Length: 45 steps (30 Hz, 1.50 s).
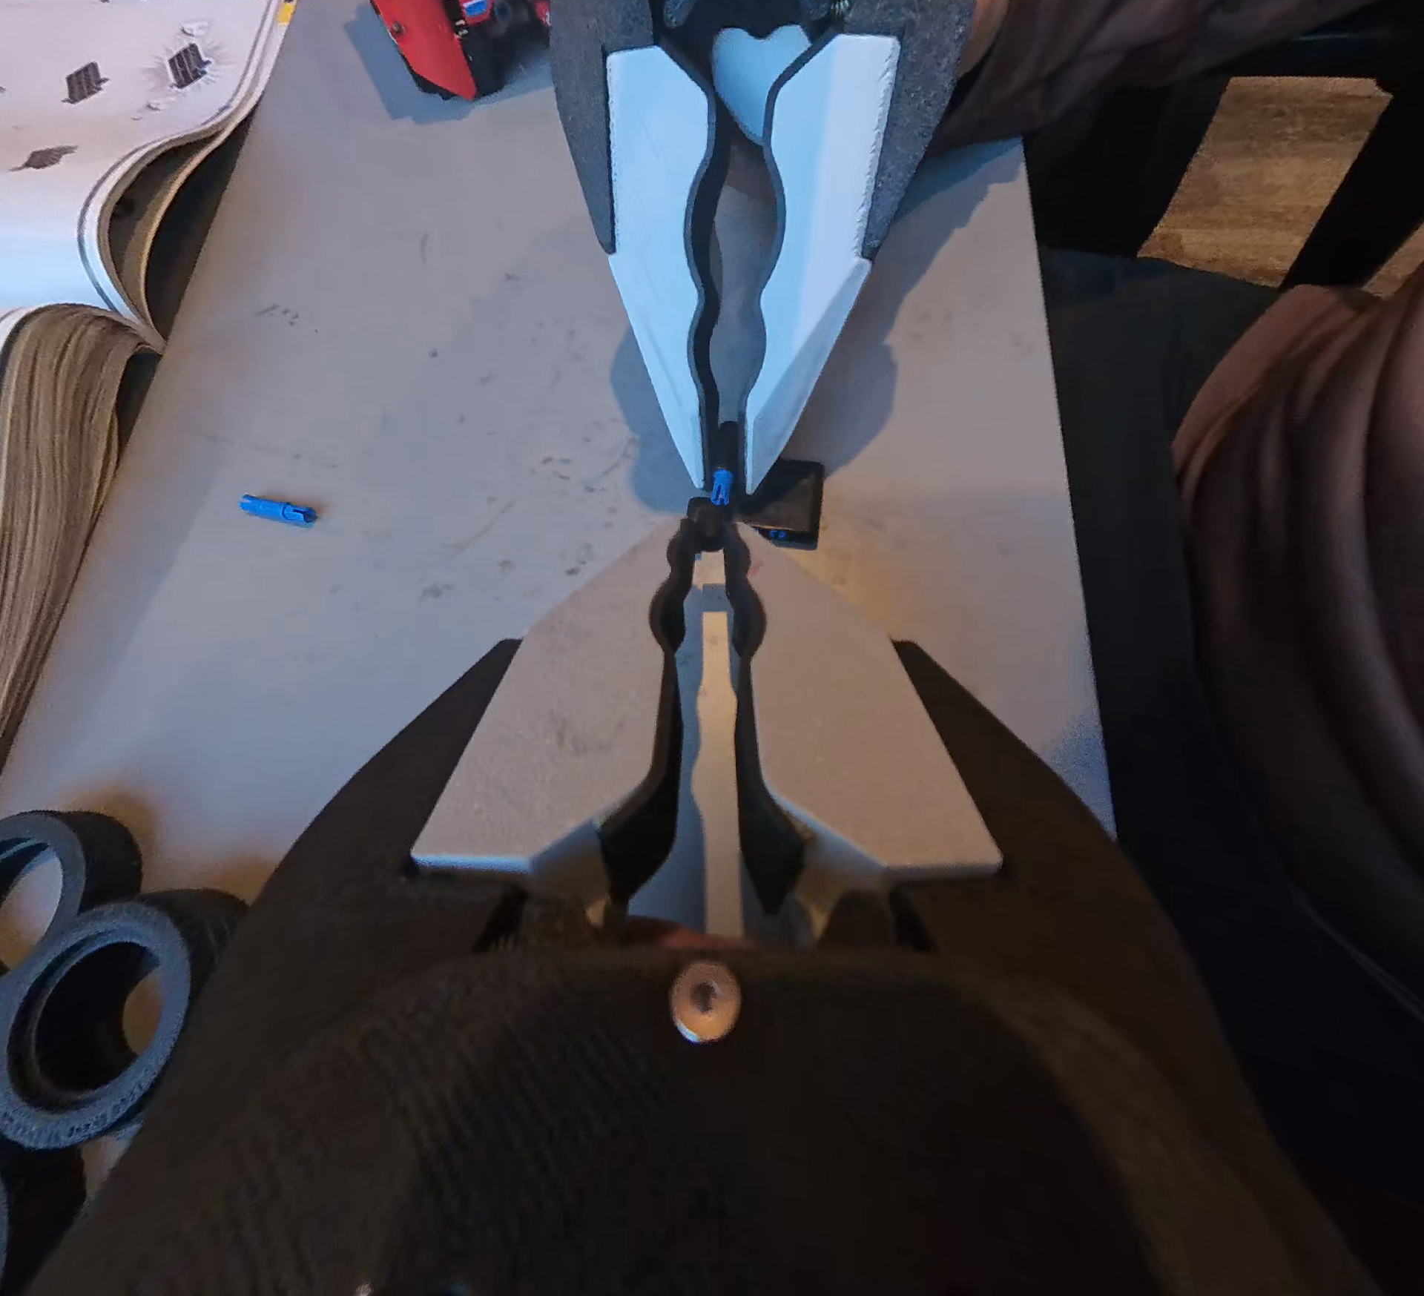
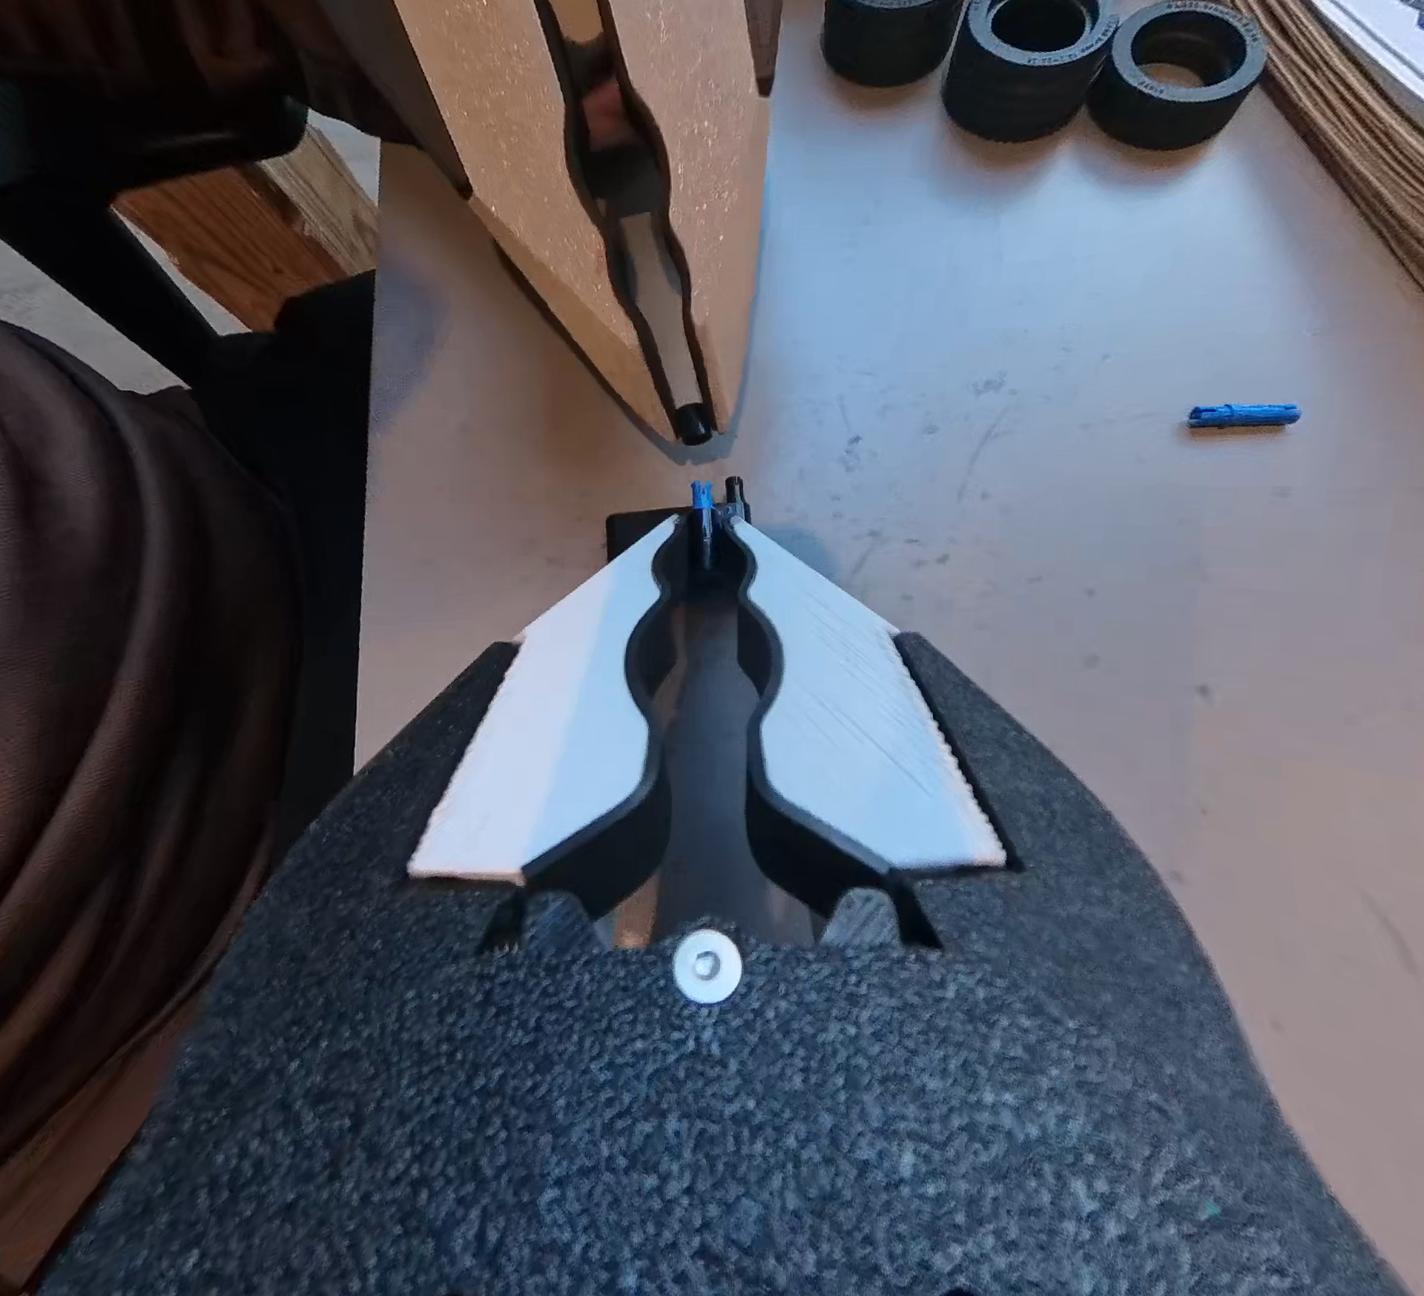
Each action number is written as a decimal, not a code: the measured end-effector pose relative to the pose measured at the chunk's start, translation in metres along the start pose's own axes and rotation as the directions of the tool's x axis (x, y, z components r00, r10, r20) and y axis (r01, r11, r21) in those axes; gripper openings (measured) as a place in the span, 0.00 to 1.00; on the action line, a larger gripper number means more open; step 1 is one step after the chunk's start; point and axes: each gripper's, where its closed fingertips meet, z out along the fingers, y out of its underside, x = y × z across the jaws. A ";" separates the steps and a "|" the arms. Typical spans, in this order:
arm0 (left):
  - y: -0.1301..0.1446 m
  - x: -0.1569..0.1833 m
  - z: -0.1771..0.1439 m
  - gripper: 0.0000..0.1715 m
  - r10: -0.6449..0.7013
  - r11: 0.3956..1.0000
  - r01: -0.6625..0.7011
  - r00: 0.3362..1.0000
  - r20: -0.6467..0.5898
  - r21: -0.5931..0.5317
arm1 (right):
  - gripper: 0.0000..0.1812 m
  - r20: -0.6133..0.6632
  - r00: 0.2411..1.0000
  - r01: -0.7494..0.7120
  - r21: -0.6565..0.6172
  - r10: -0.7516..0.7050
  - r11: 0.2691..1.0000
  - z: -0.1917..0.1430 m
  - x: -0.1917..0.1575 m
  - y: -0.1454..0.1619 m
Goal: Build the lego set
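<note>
A small black connector (image 2: 692, 424) sits pinched at the left gripper's (image 1: 707, 527) tips. At its six o'clock in the right wrist view, a blue pin (image 2: 701, 495) on a black piece pokes from the right gripper's (image 2: 713, 516) closed tips. A spare blue pin (image 2: 1242, 415) lies flat at three o'clock.

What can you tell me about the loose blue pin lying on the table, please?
The loose blue pin is a short plastic peg, slotted at one end, with a collar near its middle. It lies flat on the table, alone, well away from both sets of tongs, with nothing touching it. The black tyres sit farther off.
</note>
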 end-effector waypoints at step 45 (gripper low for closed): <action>0.002 0.014 0.006 0.03 0.073 0.997 -0.075 0.995 -0.065 -0.032 | 0.04 -0.001 0.994 0.109 0.002 -0.109 0.994 0.004 -0.012 -0.002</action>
